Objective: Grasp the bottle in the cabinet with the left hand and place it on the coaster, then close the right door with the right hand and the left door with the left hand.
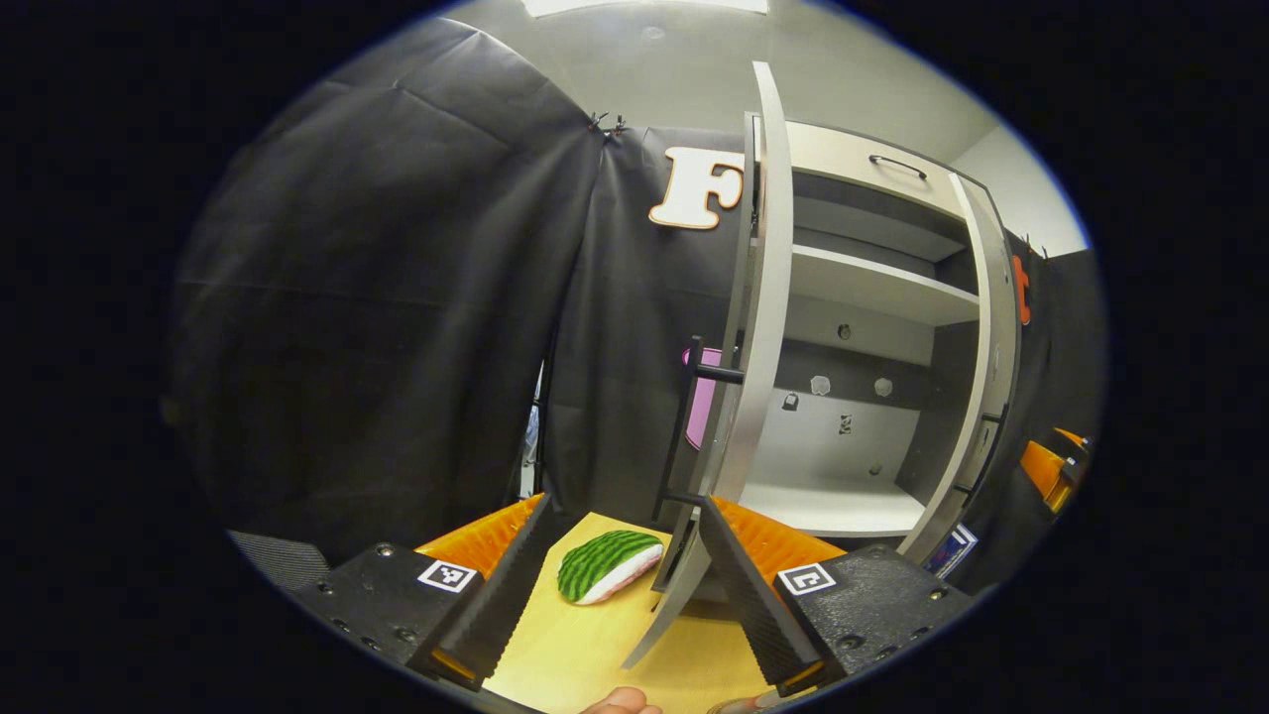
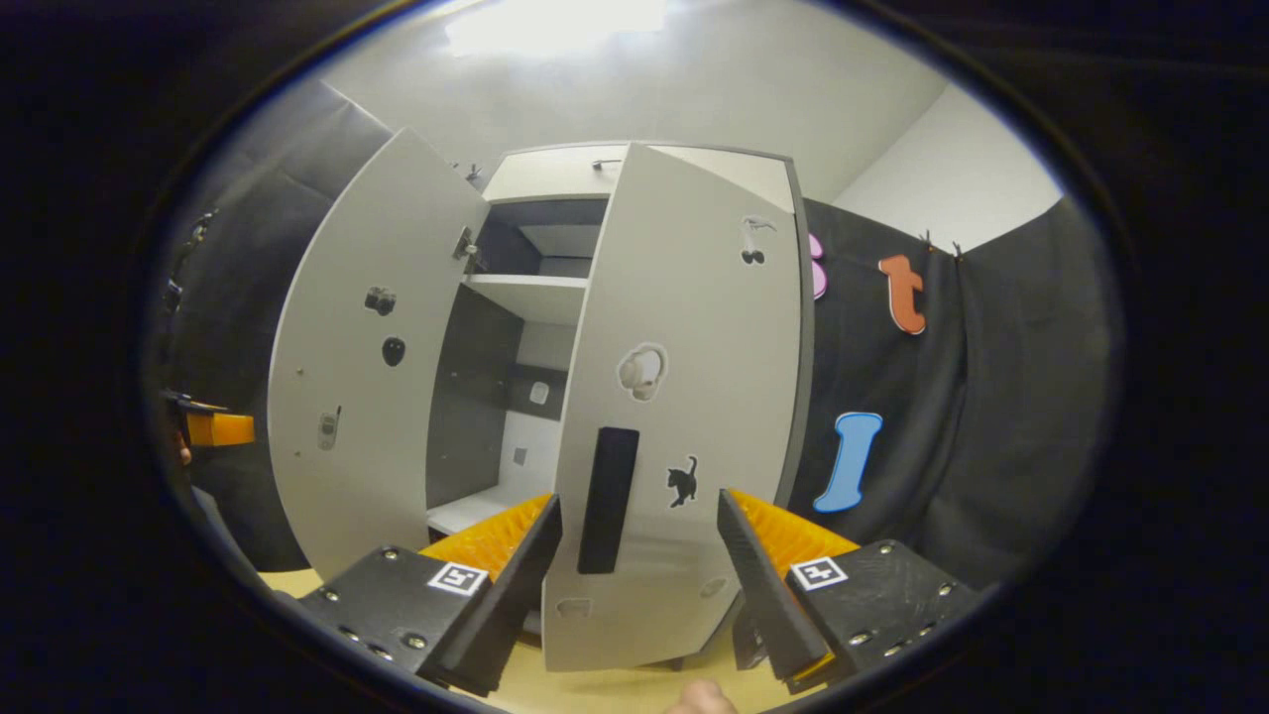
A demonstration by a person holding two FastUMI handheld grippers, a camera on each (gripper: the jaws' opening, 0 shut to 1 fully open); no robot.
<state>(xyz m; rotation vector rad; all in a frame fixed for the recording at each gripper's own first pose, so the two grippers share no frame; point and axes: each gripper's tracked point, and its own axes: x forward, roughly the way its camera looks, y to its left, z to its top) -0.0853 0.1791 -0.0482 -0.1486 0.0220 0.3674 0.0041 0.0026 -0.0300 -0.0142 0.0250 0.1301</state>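
right gripper [image 2: 639, 585] jaws apart, right door [image 2: 684, 397] between, ajar

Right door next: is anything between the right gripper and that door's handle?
Nothing visible. The right gripper is open, and the right door stands directly ahead, its dark handle lined up between the fingers. Contact can't be judged.

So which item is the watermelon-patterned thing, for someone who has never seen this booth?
Find the tall pale cabinet with both doors ajar. At its foot is a light wooden tabletop, and there, just left of the left door's lower edge, lies the watermelon-patterned piece. Its green-striped top marks it out.
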